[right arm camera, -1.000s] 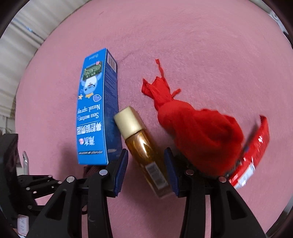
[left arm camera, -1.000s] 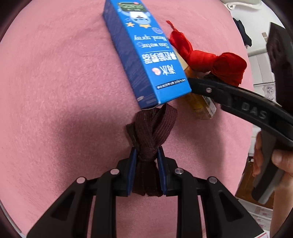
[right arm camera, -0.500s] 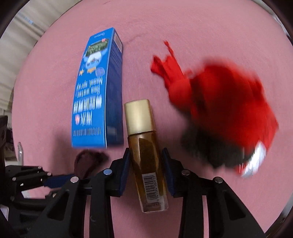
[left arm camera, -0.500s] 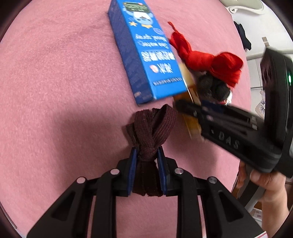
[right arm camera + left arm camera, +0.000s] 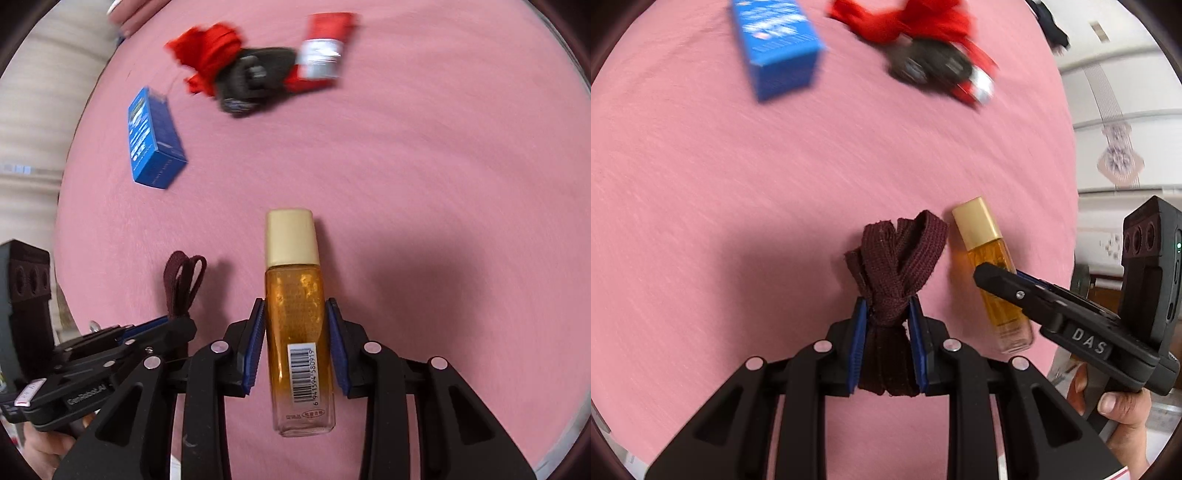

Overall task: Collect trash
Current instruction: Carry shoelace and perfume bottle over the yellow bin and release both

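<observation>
Left hand-held gripper is clamped on the brown strap — blue pads pinch it at the knot, loops fanning out forward, tail bunched between the fingers. Right hand-held gripper is clamped on the amber bottle around mid-body, gold cap pointing away, barcode end sticking back past the pads. Both look lifted off the pink surface, judging by the shadows beneath; the two loads sit just beside each other, not touching as far as I can tell.

Left on the pink surface, well apart from the grippers: blue box, red cloth, a dark item against it, and a red-and-silver packet. Background is motion-blurred, so detail there is unreliable.

Step in hand, I'd say: carry both picks to the trash. No bin in view — can't tell where it is.

- Bottle is smooth glass with two small contact patches — keep the squeeze firm, avoid tipping it cap-down or it may slide out.
- Strap is secure; watch the loose loops for snagging.
- Keep the grippers separated in transit.
</observation>
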`<state>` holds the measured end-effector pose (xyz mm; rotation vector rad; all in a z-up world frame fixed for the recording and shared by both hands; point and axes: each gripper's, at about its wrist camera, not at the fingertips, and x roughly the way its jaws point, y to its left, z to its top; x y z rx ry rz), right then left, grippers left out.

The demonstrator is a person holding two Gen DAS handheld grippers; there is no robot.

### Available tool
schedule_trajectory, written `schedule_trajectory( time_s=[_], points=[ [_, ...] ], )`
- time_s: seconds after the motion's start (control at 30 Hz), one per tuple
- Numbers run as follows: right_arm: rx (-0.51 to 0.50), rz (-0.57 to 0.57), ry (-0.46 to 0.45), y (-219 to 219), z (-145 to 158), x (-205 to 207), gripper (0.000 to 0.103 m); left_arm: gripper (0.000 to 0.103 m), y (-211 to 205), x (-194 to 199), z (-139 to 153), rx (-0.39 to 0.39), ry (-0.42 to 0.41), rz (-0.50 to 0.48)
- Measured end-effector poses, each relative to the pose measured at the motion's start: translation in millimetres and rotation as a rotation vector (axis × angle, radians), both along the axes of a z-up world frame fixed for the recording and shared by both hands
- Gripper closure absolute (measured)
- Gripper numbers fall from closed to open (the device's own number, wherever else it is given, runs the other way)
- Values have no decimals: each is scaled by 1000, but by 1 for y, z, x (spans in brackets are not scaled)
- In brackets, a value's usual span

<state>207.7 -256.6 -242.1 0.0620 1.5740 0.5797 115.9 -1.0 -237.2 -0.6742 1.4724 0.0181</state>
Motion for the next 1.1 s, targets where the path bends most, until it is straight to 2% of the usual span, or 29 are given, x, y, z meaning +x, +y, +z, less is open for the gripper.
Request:
schedule_trajectory(
  time_s=[0.1,0.3,0.57,1.1],
  points=[
    [1,-60,1,-34,12,0,72,80,-37,19,9,-3,0,-49],
    [-4,-151,-16,-95,31,-8,72,80,-112,17,20,-12,-19,-158],
    [36,-338,-36,-189,55,-25,72,80,-209,23,38,-19,-41,-294],
    [64,-630,-58,-357,65,-47,72,80,-386,74,40,-23,-34,-553]
  ],
)
